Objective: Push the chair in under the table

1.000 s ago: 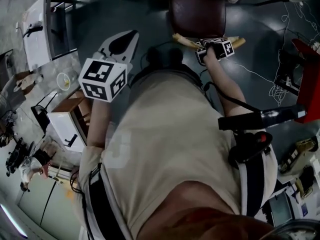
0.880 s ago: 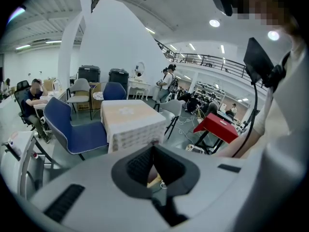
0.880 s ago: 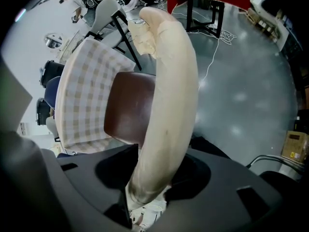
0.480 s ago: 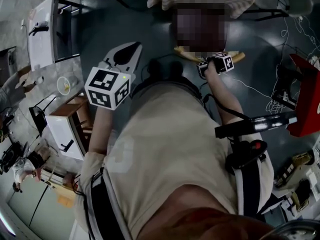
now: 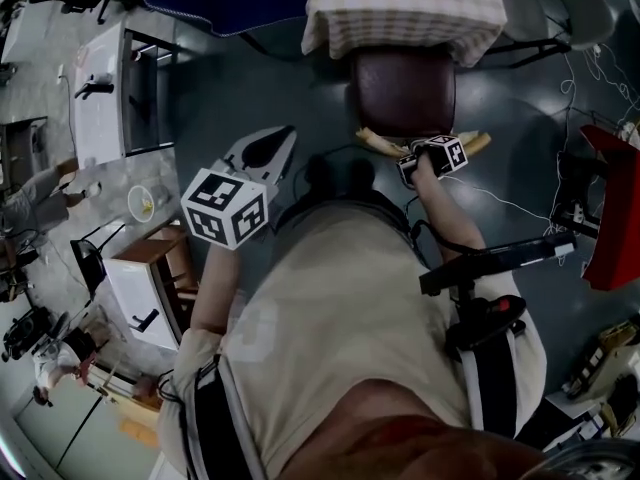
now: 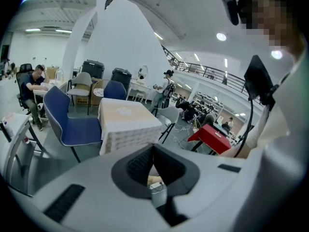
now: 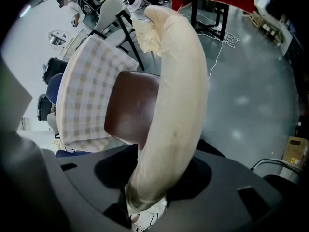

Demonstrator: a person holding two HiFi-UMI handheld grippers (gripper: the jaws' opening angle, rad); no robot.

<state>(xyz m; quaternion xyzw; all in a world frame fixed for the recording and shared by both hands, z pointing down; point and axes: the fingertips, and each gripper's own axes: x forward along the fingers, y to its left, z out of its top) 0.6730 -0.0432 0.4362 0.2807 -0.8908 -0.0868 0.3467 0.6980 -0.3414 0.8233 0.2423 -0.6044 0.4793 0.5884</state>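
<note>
Print shows only as black-and-white square markers on the cube of the white left gripper [image 5: 287, 134] and on the smaller cube of the dark right gripper [image 7: 156, 172] (the patterns are codes, not words). The chair [image 5: 400, 93] has a glossy, rounded, dark maroon seat and a pale cream, curved wooden backrest rail [image 7: 176, 81] with a smooth, slightly scuffed surface and a frayed, chipped-looking far end. It stands on the dark grey polished floor [image 5: 300, 98], facing the table draped in a beige-and-white checked cloth [image 5: 400, 8]. The seat's far edge is at the cloth's hem and the backrest is on the person's side. The right gripper points steeply down, its fingers clamped on the backrest rail, which fills the gap between them. The left gripper is held up beside the person's chest, well apart from the chair, its fingers pressed together with nothing between them.
</note>
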